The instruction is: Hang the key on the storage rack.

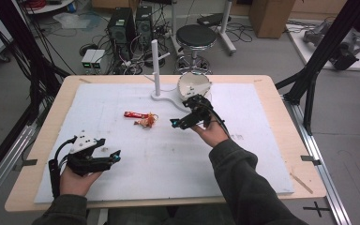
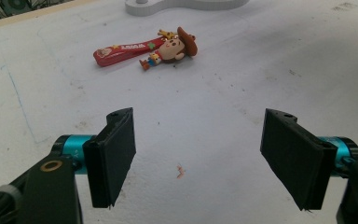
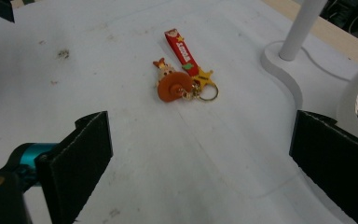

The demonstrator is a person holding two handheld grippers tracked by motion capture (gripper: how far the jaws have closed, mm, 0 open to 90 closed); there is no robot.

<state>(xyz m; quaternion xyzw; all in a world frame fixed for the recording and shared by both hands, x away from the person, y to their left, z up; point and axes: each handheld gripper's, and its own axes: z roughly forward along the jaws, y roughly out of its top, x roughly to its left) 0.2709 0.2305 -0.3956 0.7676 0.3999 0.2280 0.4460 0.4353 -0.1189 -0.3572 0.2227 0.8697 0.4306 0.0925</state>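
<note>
While jaws gape, keychain (image 1: 141, 118) mid-mat, right hand-held gripper (image 1: 183, 123) near, clear around.

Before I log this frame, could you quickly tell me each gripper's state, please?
Left gripper: open, holding nothing.
Right gripper: open, holding nothing.

My table (image 1: 33, 178) has a pale wooden top, and a white mat (image 1: 136, 164) covers most of it, scuffed and speckled with small marks. On the mat lies a keychain (image 1: 143, 119) (a little cowboy figure on a red strap), flat on its side. Behind it, at the far edge, stands a white stand (image 1: 157, 70) with an upright post, a round mirror (image 1: 193, 85) on its base.
</note>
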